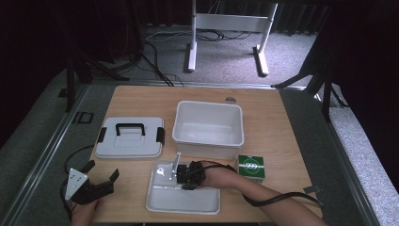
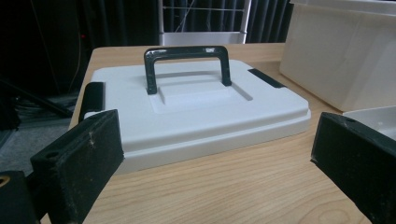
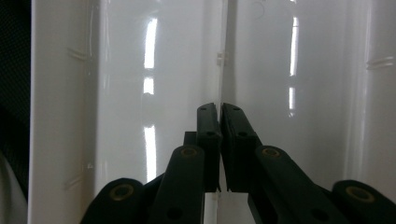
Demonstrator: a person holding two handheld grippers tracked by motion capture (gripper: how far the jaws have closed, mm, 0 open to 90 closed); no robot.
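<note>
A shallow white tray point(image 1: 179, 200) lies at the table's front edge. My right gripper point(image 1: 188, 176) reaches down into its far left part. In the right gripper view the gripper point(image 3: 219, 109) has its jaws pressed together on a thin white upright rib point(image 3: 224, 56) that runs across the glossy tray floor point(image 3: 140, 70). My left gripper point(image 1: 101, 181) rests at the front left with its jaws wide apart and nothing between them. In the left gripper view that gripper point(image 2: 217, 140) faces the flat white lid point(image 2: 196, 112) with its black handle point(image 2: 187, 53), a short way ahead.
A deep white bin point(image 1: 209, 129) stands behind the tray, with the lid point(image 1: 129, 139) to its left. A green box point(image 1: 251, 166) sits to the right of the tray, beside my right forearm. Cables trail from both grippers. A white stand point(image 1: 226, 28) is on the floor beyond the table.
</note>
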